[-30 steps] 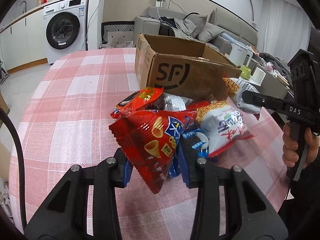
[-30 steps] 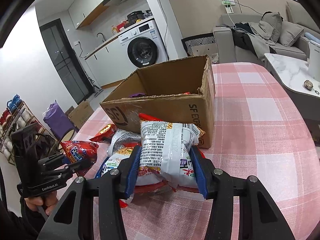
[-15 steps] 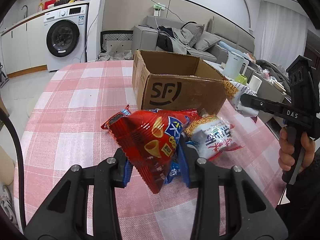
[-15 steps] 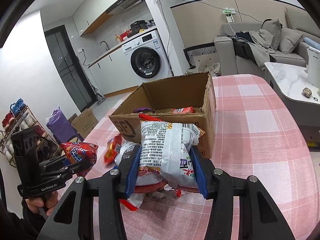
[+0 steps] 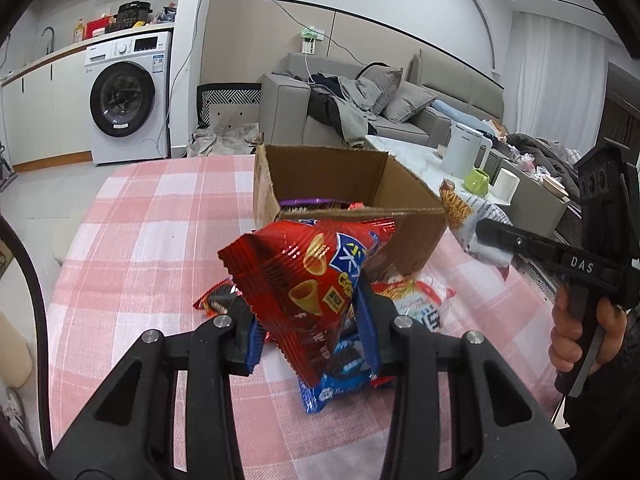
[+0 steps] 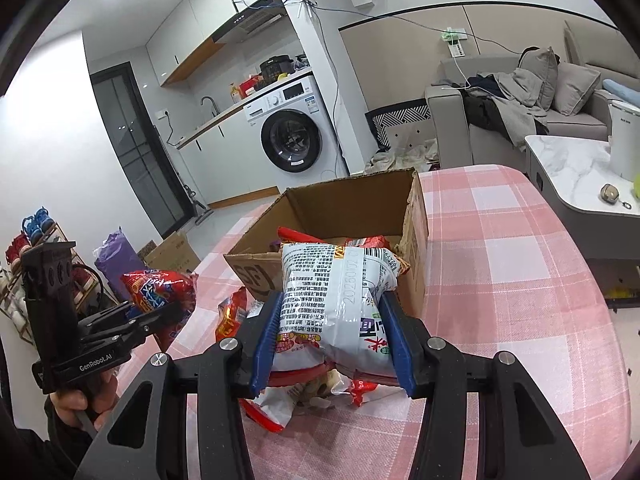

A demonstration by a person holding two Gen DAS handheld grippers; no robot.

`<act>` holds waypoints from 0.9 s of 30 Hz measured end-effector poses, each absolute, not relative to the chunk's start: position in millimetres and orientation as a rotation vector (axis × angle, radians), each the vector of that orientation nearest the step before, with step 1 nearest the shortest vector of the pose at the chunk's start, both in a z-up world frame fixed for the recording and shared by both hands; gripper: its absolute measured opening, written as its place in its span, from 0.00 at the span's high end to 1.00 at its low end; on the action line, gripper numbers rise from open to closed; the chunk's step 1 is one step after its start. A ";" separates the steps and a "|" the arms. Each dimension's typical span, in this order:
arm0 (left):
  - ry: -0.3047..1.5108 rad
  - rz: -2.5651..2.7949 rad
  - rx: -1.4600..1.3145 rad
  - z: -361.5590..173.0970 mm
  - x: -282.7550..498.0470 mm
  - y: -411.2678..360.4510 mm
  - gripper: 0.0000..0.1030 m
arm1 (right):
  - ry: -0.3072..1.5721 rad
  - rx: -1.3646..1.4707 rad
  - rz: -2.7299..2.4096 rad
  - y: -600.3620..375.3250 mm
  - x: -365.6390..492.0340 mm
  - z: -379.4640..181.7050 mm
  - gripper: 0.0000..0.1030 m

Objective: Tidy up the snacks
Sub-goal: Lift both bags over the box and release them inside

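A: What differs from a second ago?

B: Both packets sit higher. The left gripper point(image 5: 310, 320) pinches the red chip bag point(image 5: 308, 276) between its blue fingers point(image 5: 368, 332), now clear of the pile on the table point(image 5: 152, 240) and nearer the cardboard box point(image 5: 340, 184). The right gripper point(image 6: 332, 340) clamps the white noodle packet point(image 6: 340, 304) just in front of the box's near wall, and more of the box's inside shows.

A: Anything hard to make out?

B: The box's contents: only a purple wrapper point(image 5: 306, 202) and red edges show. The blue cookie pack point(image 5: 340, 376) lies half hidden under the chip bag. The snacks beneath the noodle packet are mostly covered.
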State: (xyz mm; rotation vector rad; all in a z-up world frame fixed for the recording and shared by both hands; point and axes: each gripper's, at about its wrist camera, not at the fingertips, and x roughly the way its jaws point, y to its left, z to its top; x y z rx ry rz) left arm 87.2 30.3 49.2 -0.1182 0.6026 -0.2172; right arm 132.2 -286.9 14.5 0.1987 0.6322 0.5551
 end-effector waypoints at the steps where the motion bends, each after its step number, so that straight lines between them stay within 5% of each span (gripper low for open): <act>1: 0.597 -0.221 -0.117 52.8 89.3 28.3 0.66 | 0.628 0.201 0.556 -287.0 131.4 15.9 0.52; 27: 0.565 -0.226 -0.070 87.0 170.3 -0.2 0.66 | 0.583 0.174 0.545 -264.0 154.5 41.1 0.52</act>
